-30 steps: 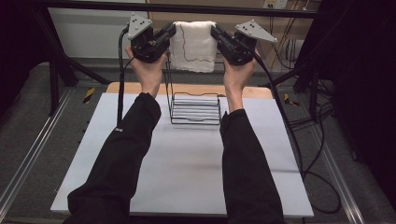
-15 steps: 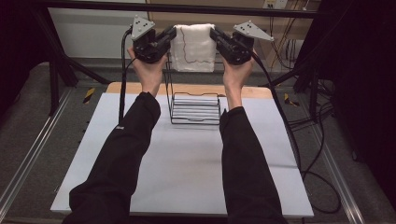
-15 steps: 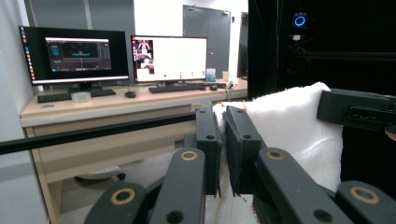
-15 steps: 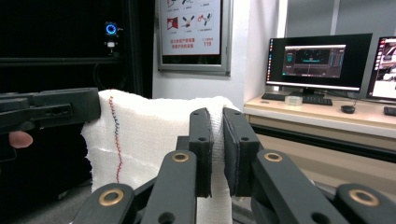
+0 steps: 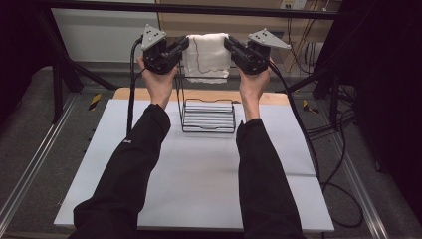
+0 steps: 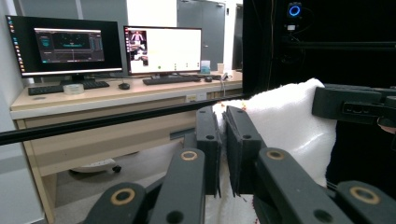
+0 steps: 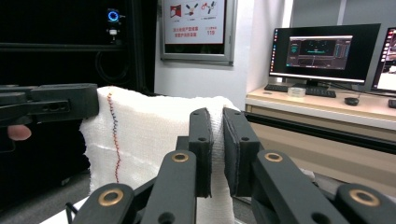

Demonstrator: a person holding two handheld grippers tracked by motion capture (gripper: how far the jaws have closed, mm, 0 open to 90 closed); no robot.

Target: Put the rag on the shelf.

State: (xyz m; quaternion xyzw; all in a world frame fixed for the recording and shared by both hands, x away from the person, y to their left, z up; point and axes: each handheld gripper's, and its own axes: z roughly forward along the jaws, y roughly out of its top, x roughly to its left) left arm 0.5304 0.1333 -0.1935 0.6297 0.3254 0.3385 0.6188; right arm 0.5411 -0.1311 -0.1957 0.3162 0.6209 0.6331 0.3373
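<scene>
You hold the white towel (image 5: 206, 57) stretched between your two grippers, up in the air past the far edge of the table, at about twelve o'clock from the wire rack (image 5: 208, 115) in the high view. Your left gripper (image 5: 182, 47) is clamped on the towel's left edge at nine o'clock of the cloth, and your right gripper (image 5: 230, 46) is clamped on its right edge at three o'clock; in each gripper view the two black jaws stand close together with a fold of white cloth pinched between them. In the left gripper view the towel (image 6: 289, 121) spreads off toward two o'clock, where the other gripper's black body meets it; in the right gripper view the towel (image 7: 149, 140) hangs toward ten o'clock and shows a line of red and blue stitching running down it. Compared with a second ago, little differs: both hands sit in nearly the same spot, the towel hangs at the same height with the same drape, and both grips stay just as tight. The rack stands upright on the white table (image 5: 199, 189), below the towel and between your forearms, unmoved. The towel's lower hem hangs above the rack's top without touching it.
</scene>
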